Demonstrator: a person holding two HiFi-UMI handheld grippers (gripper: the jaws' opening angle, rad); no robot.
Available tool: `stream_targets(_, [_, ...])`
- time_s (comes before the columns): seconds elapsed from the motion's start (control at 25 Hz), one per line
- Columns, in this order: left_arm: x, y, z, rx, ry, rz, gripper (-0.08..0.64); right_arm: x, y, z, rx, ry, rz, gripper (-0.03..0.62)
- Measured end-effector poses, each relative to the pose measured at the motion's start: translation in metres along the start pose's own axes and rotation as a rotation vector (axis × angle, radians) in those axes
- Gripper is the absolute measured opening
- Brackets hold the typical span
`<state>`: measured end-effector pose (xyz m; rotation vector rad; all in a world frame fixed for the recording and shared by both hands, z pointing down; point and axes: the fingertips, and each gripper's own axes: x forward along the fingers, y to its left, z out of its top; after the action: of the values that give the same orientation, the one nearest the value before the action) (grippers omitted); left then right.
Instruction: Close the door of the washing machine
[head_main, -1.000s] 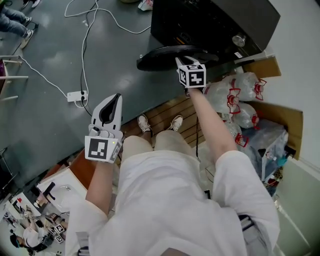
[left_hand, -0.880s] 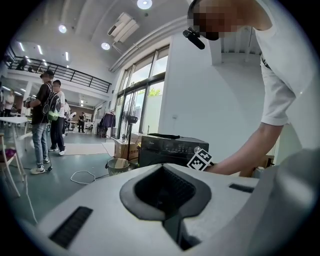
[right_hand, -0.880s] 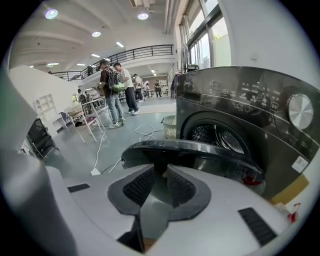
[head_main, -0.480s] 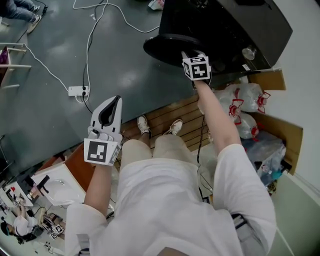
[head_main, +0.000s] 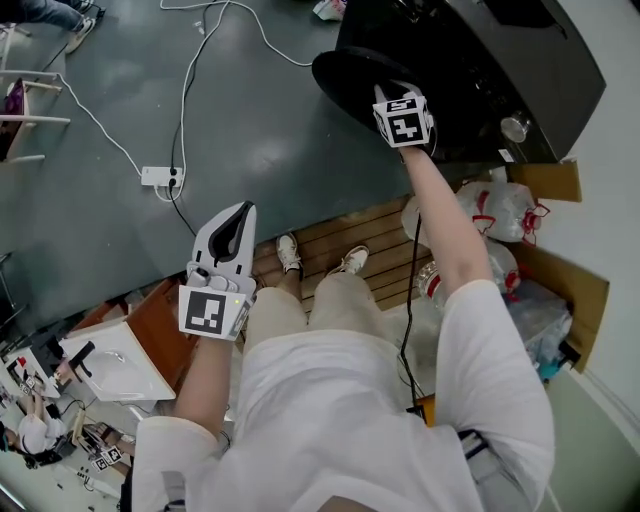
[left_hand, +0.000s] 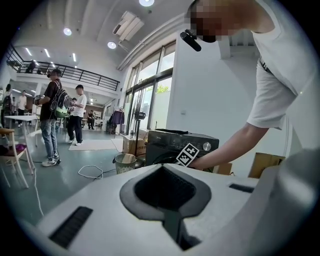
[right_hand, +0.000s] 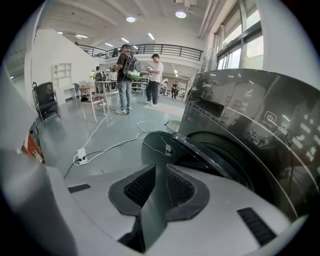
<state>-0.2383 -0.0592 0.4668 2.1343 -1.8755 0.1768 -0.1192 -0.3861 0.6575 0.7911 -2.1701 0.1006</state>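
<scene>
My left gripper (head_main: 240, 212) sits nearest to me, out in front of the person's waist. Its jaws are closed tip to tip around an empty hollow, and they touch nothing. Past its tips and off to the left, a white power strip (head_main: 160, 177) with long white cables lies on the grey-green floor (head_main: 260, 150). Under that gripper and to its right are the slatted wooden boards (head_main: 345, 225) where the person stands.

The right arm is stretched well ahead. To its right, short of the right gripper, is a heap of clear plastic water bottles with red handles (head_main: 495, 210).

In its own view, my right gripper (right_hand: 161, 170) has its dark ribbed pads narrowly apart. I see nothing pinched between them. The round dark door with its glossy rim (right_hand: 157, 142) starts just beyond those tips. It is ajar, swung out to the left of the drum opening. In the head view, that gripper's marker cube (head_main: 405, 118) sits over the door's edge, and I cannot tell whether the tips touch it.

The black front-loading washing machine (right_hand: 250, 115) rises just behind and to the right of the door. Its shiny control panel fills the space right of the jaws.

Far past the tips, several standing people (right_hand: 127, 75) are gathered below a railed balcony.
</scene>
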Motion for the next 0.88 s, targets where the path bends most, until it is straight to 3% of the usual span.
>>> stream_targets(0.24, [0.017,0.003,-0.006,-0.010,0.010,0.011,0.006,0.033,-0.024,0.009,-0.121,0.007,-0.055,0.020])
stream_targets(0.56, [0.035,0.006,-0.016,-0.026,0.025,0.010,0.006,0.058,-0.057,0.003,-0.160,0.079,-0.116,-0.002])
stream_targets(0.88, [0.045,0.011,-0.025,-0.027,0.041,-0.002,0.006,0.061,-0.067,0.003,-0.102,0.057,-0.137,-0.003])
